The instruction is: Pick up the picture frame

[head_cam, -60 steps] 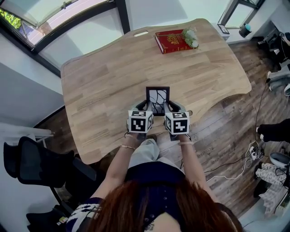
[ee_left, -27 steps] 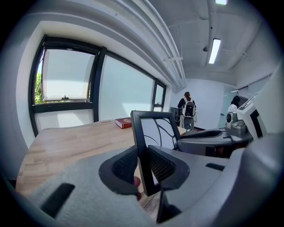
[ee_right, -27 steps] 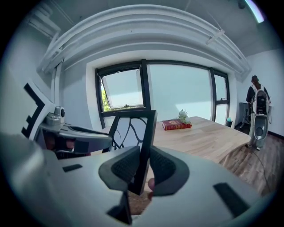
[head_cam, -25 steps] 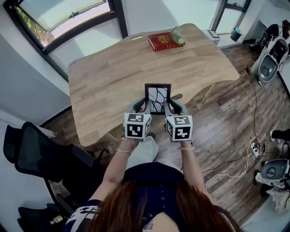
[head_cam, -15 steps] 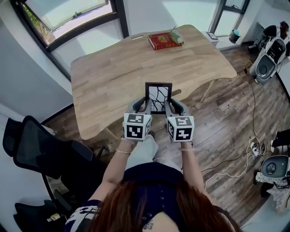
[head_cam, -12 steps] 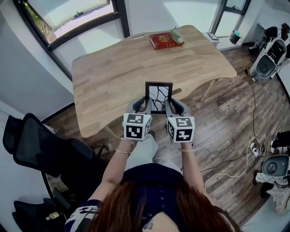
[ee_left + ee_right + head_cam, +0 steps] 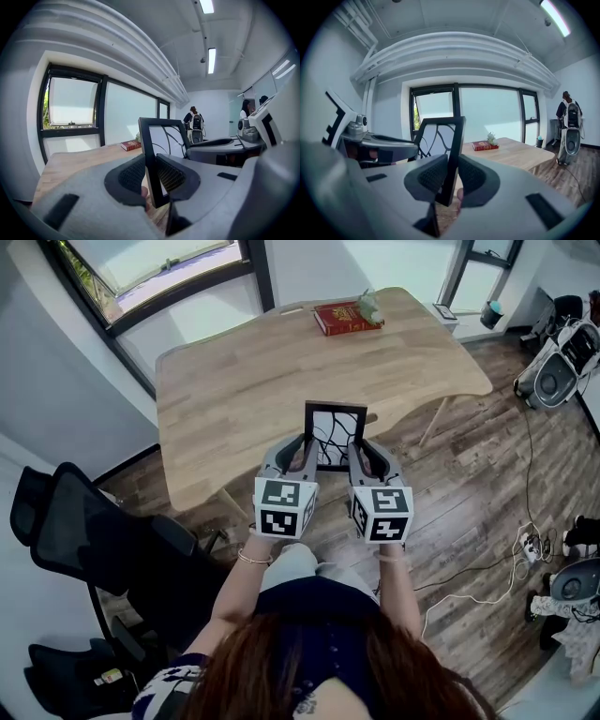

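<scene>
A black picture frame [image 7: 335, 435] with a white sheet crossed by black curved lines hangs upright above the near edge of the wooden table [image 7: 244, 381]. My left gripper [image 7: 304, 454] is shut on the frame's left side and my right gripper [image 7: 357, 454] on its right side. In the left gripper view the frame [image 7: 151, 159] stands clamped edge-on between the ribbed pads [image 7: 132, 174]. The right gripper view shows the frame [image 7: 452, 154] pinched the same way, with the left gripper's body at its left.
A red book [image 7: 347, 317] with a small pale plant on it lies at the table's far edge. A black office chair [image 7: 94, 540] stands at the left. Cables and round machines [image 7: 558, 371] sit on the wood floor at the right. Two people stand far off [image 7: 193, 123].
Both grippers have risen with the frame and come toward me, off the table's near edge. The table looks farther below than before.
</scene>
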